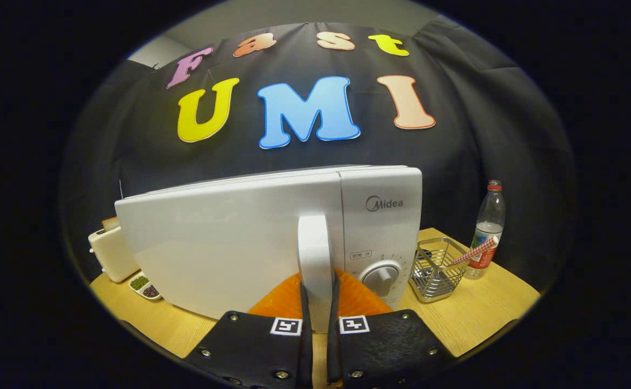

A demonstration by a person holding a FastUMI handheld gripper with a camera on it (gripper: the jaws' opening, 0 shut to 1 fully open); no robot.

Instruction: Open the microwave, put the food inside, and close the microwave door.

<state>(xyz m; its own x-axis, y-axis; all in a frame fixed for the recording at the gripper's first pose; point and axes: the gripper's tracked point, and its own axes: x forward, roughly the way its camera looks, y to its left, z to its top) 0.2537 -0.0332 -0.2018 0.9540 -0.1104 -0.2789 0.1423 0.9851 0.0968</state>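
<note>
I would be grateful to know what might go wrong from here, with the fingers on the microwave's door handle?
1. The gripper is shut on the thin upright door handle; a crooked pull might let it slip out.
2. The door already stands ajar and swings towards the toaster and the small dish; opened wide, it might knock them.
3. A hard tug could drag the microwave across the table.

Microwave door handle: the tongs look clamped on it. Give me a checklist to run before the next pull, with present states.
1. Tongs closed on the door handle, one finger each side: ok.
2. Microwave door swung partly open: ok.
3. Grip low on the handle, near its bottom end: ok.
4. Wire basket and water bottle stand right of the microwave, clear of the door's swing: ok.
5. Toaster on the hinge side, clearance behind the door: cannot tell.
6. Food ready nearby: cannot tell.
</note>
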